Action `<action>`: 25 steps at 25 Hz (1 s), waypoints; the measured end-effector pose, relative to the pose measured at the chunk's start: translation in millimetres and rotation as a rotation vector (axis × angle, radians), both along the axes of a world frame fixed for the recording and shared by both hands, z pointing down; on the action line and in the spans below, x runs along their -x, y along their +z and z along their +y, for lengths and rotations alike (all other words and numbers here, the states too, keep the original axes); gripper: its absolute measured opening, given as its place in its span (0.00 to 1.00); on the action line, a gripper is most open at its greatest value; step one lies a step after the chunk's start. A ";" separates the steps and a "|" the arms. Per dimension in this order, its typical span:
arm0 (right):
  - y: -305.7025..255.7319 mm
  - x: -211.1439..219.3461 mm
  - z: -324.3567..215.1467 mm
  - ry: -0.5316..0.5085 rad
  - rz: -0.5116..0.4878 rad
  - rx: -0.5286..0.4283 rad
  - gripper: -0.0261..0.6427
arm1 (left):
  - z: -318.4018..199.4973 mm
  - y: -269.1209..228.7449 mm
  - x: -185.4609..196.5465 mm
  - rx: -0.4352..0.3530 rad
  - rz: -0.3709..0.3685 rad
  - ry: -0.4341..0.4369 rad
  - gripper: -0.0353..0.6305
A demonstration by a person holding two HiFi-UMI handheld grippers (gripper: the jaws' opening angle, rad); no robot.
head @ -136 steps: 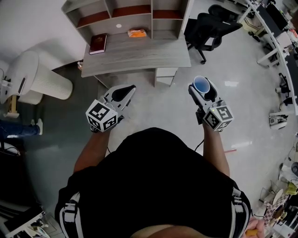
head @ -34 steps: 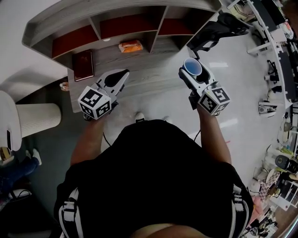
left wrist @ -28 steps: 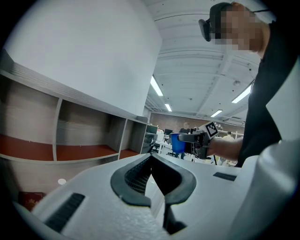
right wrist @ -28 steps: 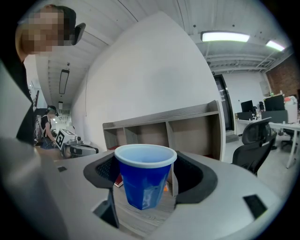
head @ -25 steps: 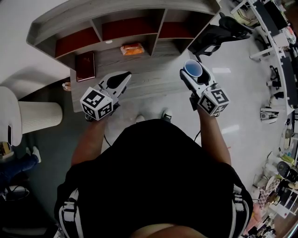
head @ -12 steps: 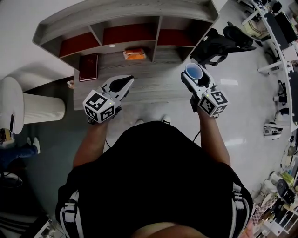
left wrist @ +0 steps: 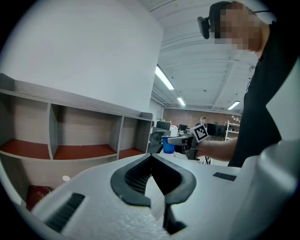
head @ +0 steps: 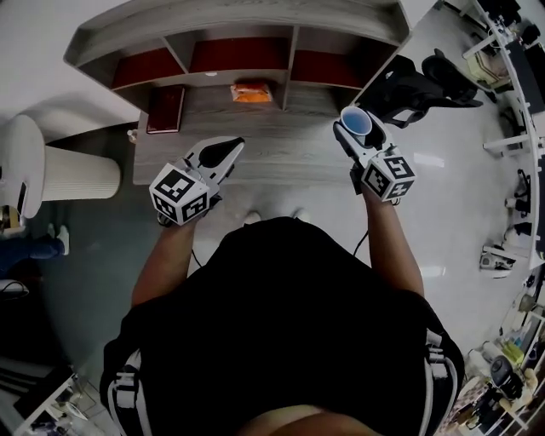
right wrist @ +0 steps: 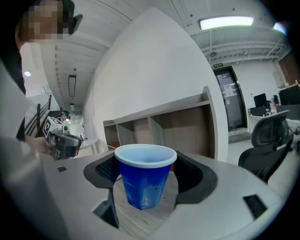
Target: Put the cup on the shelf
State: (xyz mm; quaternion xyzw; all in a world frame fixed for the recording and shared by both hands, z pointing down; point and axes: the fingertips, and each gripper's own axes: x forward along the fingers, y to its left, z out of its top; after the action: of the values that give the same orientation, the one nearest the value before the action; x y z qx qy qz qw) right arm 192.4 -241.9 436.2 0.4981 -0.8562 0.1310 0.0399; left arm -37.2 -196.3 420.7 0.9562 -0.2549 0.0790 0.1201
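A blue cup [head: 356, 124] with a pale rim stands upright between the jaws of my right gripper [head: 354, 129], which is shut on it at the desk's right end. Up close, the cup [right wrist: 144, 180] fills the right gripper [right wrist: 146, 185] view, a dark pad on each side. The grey shelf [head: 255, 24] sits at the back of the desk, with three compartments on red-brown floors; it also appears as the shelf [right wrist: 161, 124] beyond the cup. My left gripper [head: 232, 145] hangs over the desk's middle, shut and empty, jaw tips touching at the left gripper [left wrist: 151, 161].
On the grey desk [head: 281, 140] lie a dark red book [head: 165, 98] at the left and an orange packet [head: 251, 91] before the middle compartment. A black office chair [head: 413, 81] stands right of the desk, a white ribbed cylinder [head: 81, 174] to its left.
The person has walked up to the desk, which now lies right under both grippers. The right gripper has edged toward the shelf, still holding the cup. The left gripper stays shut.
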 end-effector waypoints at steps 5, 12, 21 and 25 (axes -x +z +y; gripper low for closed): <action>9.3 -4.6 -35.9 -0.011 0.041 -0.019 0.56 | 0.5 5.3 0.8 0.001 -0.031 -0.048 0.08; 50.6 -16.0 -96.5 -0.004 0.077 0.001 0.56 | 2.1 17.6 2.6 0.023 -0.055 -0.125 0.08; 69.9 -23.3 -153.6 -0.030 0.072 0.038 0.56 | -1.6 18.7 -2.4 0.017 -0.089 -0.207 0.08; 69.9 -21.8 -175.0 -0.037 0.076 0.032 0.56 | -3.7 23.7 -7.1 0.033 -0.093 -0.216 0.08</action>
State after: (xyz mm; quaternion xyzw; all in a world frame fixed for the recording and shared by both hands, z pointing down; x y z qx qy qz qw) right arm 214.2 -416.9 506.0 0.4859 -0.8611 0.1250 0.0826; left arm -30.1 -200.0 444.4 0.9164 -0.3604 0.1140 0.1318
